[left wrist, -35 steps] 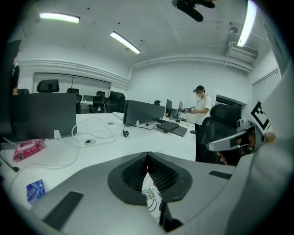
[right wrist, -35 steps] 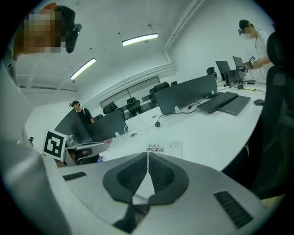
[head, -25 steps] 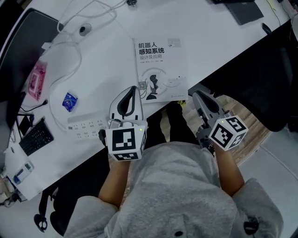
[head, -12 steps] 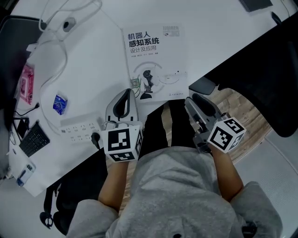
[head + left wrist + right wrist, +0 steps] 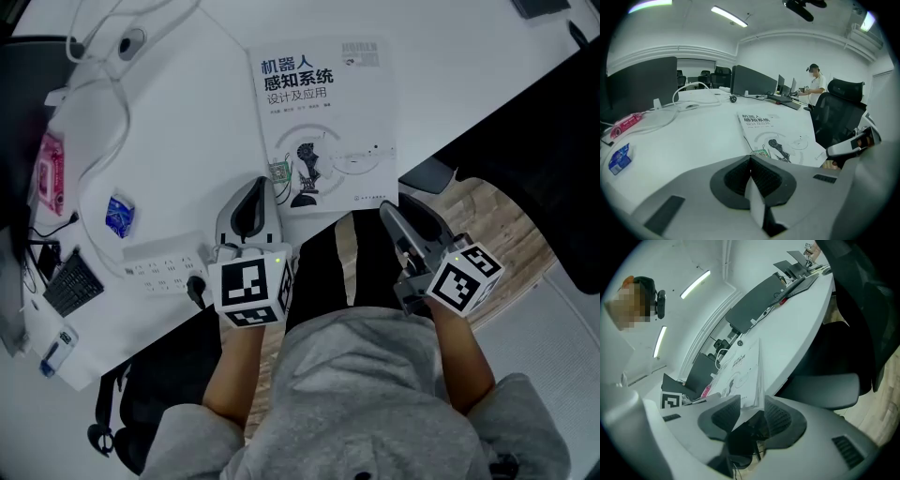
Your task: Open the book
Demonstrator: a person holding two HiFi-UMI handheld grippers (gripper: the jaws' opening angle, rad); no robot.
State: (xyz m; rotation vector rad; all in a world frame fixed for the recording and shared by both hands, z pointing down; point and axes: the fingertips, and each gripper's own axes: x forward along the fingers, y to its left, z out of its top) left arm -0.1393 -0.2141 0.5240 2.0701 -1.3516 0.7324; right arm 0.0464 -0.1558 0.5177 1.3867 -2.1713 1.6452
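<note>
The book lies closed on the white table, its white cover with dark title print facing up. My left gripper is shut and empty, its tips just short of the book's near left corner; in the left gripper view the pads meet in front of the book. My right gripper hangs off the table's front edge by the book's near right corner. Its jaws are opening, and the corner of the book shows in the gap without the pads pressing on it.
A white power strip, white cables, a blue packet, a pink packet and a keyboard lie left of the book. A dark office chair stands right. A person stands far behind the monitors.
The right gripper's jaws have gone from shut to apart and the gripper has rolled. Both grippers have sunk a little toward the table's front edge. The book has not moved.
</note>
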